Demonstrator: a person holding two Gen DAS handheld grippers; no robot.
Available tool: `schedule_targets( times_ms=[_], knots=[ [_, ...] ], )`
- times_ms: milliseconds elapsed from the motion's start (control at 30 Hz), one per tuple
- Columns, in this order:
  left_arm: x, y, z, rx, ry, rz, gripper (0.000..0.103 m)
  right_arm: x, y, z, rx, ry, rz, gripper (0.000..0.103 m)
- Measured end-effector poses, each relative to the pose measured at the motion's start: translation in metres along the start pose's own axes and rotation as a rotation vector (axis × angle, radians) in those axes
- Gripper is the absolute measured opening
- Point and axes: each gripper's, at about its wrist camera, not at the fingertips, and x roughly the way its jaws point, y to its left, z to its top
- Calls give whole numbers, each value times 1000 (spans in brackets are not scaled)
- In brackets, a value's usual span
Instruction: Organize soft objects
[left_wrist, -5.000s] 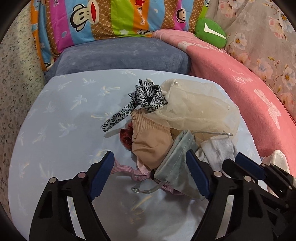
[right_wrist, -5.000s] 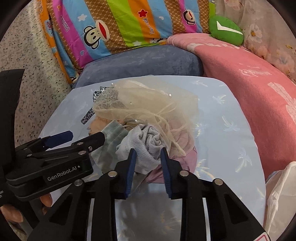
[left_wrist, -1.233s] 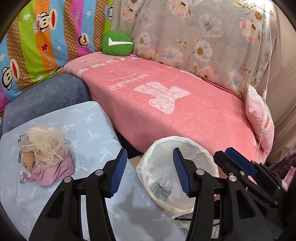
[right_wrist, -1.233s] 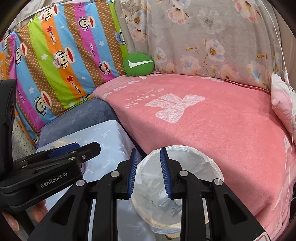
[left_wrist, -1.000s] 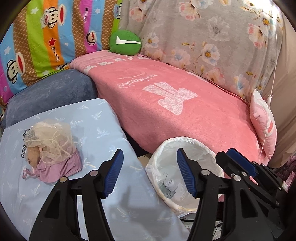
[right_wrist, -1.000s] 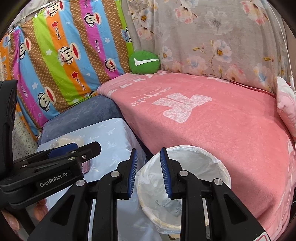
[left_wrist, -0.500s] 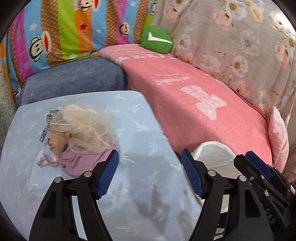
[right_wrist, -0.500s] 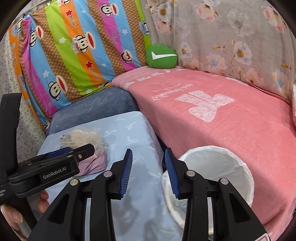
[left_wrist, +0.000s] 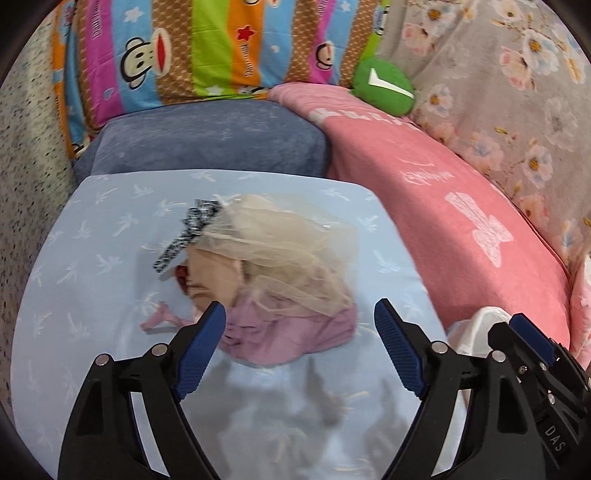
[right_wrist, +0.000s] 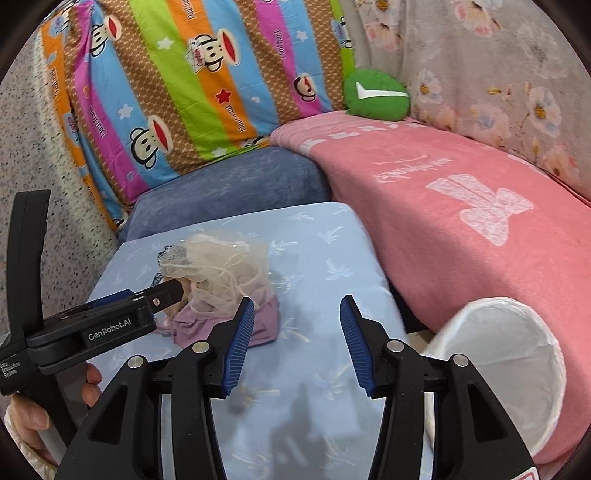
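Soft clothes (left_wrist: 273, 280) lie in a small heap on the light blue table (left_wrist: 92, 258), a bit toward its back and left side. On top of the heap sits a puffy cream net cloth (left_wrist: 284, 251). Under it is a tan cloth (left_wrist: 210, 277), and at the front is a pale purple cloth (left_wrist: 291, 332). A black and white spotted strip (left_wrist: 184, 236) sticks out at the back left of the heap (it looks a bit like leopard spots).

Left claw (left_wrist: 299, 350) hangs over the front of the table with its two blue pads far apart and nothing between them. The purple cloth shows in the gap between the pads, but I cannot tell if a pad touches it.

Right claw (right_wrist: 297, 339) is wide too, and it holds nothing. It hangs over the bare table, just right of the heap.

White bin (right_wrist: 517, 354) with a bag inside stands off the right side of the table, next to the pink blanket (right_wrist: 461, 229). A blue cushion (right_wrist: 229, 188) sits behind the table, and a green pillow (right_wrist: 376, 94) rests up at the back by the striped monkey sheet (right_wrist: 184, 74)
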Motion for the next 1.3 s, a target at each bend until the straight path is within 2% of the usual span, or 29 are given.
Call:
schedule_targets(
  times_ms=[233, 467, 767, 833, 900, 933, 1033, 1067, 1100, 1167, 1300],
  knots=[
    [12, 47, 17, -51, -3, 44, 86, 47, 33, 9, -10, 51, 47, 49],
    [37, 81, 38, -107, 17, 45, 87, 97, 67, 22, -18, 90, 85, 59],
    [79, 108, 58, -187, 69, -24, 86, 156, 92, 31, -27, 141, 111, 62],
    [86, 110, 59, -200, 80, -47, 83, 166, 91, 29, -17, 156, 117, 62],
    [93, 110, 59, -206, 94, -73, 69, 174, 92, 27, -12, 170, 121, 62],
    [96, 111, 60, -210, 103, -88, 66, 177, 92, 25, -11, 176, 121, 58],
    [103, 115, 58, -237, 125, -129, 42, 184, 93, 20, -7, 201, 130, 38],
    [105, 116, 56, -244, 136, -148, 28, 185, 93, 18, -6, 208, 131, 30],
    [105, 116, 55, -251, 143, -158, 22, 185, 93, 16, -4, 213, 135, 25],
    [102, 115, 53, -253, 138, -159, 18, 182, 91, 12, 1, 218, 139, 11],
    [86, 109, 52, -237, 110, -153, 11, 168, 88, 12, 12, 202, 144, 5]
  ],
)
